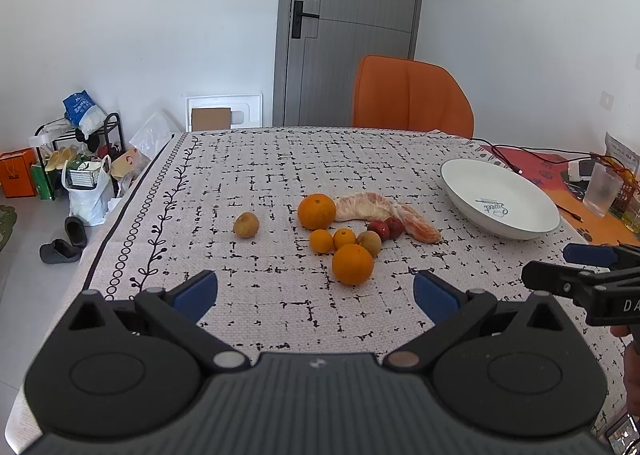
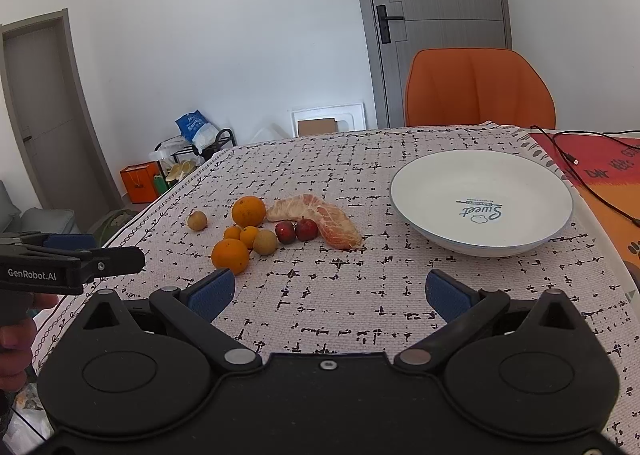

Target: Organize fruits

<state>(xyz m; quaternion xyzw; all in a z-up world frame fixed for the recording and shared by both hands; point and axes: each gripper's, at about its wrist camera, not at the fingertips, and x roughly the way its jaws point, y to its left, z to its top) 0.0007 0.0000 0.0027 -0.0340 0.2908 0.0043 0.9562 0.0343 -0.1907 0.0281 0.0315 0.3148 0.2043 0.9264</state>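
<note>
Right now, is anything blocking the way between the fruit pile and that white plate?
Nothing visible does. Bare tablecloth lies between the fruit and the white plate. The peeled pomelo piece is the fruit nearest the plate. Both hand-held grippers are open and hold nothing: left, right.

a home: dining table (image 1: 280, 159), shoe rack (image 1: 80, 143).

Left wrist view: right gripper (image 1: 560, 267) cut off by the right edge; only part of the hand (image 1: 632, 367) holding it shows. Small print above "Sweet" in the plate (image 1: 472, 179) too small to read. Right wrist view: left gripper (image 2: 120, 255) cut off at the left edge.
</note>
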